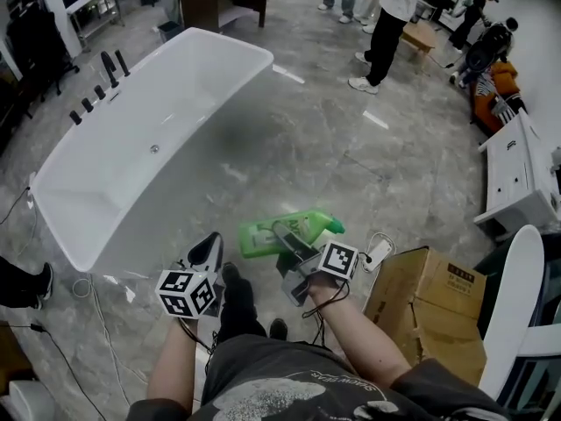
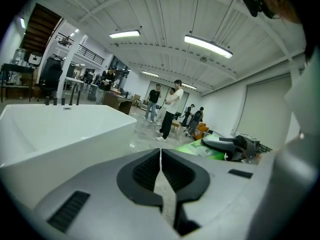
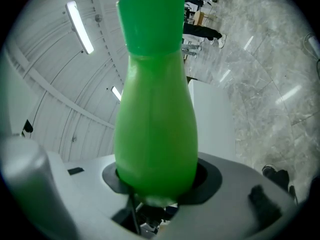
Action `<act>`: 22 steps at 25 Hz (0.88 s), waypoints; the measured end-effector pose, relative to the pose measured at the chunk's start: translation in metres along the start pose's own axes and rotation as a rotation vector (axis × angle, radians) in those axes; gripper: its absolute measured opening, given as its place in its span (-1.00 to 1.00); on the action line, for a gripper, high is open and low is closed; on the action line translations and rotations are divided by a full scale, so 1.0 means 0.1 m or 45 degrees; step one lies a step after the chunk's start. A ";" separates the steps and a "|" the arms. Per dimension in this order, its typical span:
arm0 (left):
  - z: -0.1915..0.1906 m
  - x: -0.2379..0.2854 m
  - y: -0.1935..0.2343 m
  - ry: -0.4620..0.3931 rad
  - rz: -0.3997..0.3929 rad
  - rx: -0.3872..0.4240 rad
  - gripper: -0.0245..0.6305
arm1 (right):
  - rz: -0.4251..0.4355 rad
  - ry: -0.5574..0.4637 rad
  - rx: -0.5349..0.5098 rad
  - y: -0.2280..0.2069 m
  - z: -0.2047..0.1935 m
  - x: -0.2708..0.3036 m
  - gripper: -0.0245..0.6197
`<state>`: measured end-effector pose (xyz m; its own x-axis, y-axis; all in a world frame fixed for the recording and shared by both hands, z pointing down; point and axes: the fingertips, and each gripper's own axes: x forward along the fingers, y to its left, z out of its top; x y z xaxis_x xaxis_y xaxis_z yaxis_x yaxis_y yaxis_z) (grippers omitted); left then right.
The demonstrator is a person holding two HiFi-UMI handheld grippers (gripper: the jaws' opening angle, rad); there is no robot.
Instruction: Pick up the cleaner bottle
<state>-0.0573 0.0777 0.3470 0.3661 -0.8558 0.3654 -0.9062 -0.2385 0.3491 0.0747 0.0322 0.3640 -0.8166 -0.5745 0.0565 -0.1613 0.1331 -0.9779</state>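
The green cleaner bottle (image 1: pixel 267 234) lies sideways in the air over the grey floor, its cap to the right. My right gripper (image 1: pixel 294 242) is shut on its body. In the right gripper view the bottle (image 3: pixel 155 124) fills the middle and sits between the jaws of my right gripper (image 3: pixel 157 186), cap pointing away. My left gripper (image 1: pixel 209 249) is to the left of the bottle, apart from it. Its jaws meet with nothing between them in the left gripper view (image 2: pixel 160 160). There the bottle (image 2: pixel 197 148) shows as a green patch to the right.
A white bathtub (image 1: pixel 131 147) stands to the left on the stone floor. An open cardboard box (image 1: pixel 429 310) sits at the lower right, a white cabinet (image 1: pixel 517 178) beyond it. A person (image 1: pixel 390 24) and others stand at the back. Cables (image 1: pixel 96 323) lie by the tub.
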 end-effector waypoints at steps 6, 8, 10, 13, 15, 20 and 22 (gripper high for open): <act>-0.35 -0.41 -0.46 -0.019 0.020 0.001 -0.86 | 0.018 0.010 0.008 0.08 -0.26 -0.63 -0.30; -0.36 -0.47 -0.50 -0.030 0.028 -0.002 -0.86 | 0.025 0.012 0.001 0.11 -0.29 -0.69 -0.30; -0.35 -0.51 -0.54 -0.040 0.035 0.001 -0.87 | 0.026 0.010 -0.003 0.09 -0.30 -0.74 -0.30; -0.33 -0.55 -0.57 -0.050 0.040 0.004 -0.87 | 0.028 0.013 -0.004 0.13 -0.31 -0.77 -0.30; -0.30 -0.57 -0.59 -0.050 0.041 0.013 -0.86 | 0.028 0.015 0.001 0.15 -0.32 -0.77 -0.30; -0.25 -0.65 -0.61 -0.048 0.059 -0.001 -0.86 | 0.035 0.028 0.006 0.22 -0.33 -0.80 -0.30; -0.24 -0.69 -0.62 -0.045 0.066 -0.007 -0.86 | 0.044 0.037 0.003 0.27 -0.34 -0.81 -0.30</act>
<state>-0.0215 0.1628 0.3212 0.3108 -0.8826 0.3528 -0.9227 -0.1909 0.3351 0.1177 0.1094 0.3396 -0.8373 -0.5460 0.0283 -0.1312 0.1504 -0.9799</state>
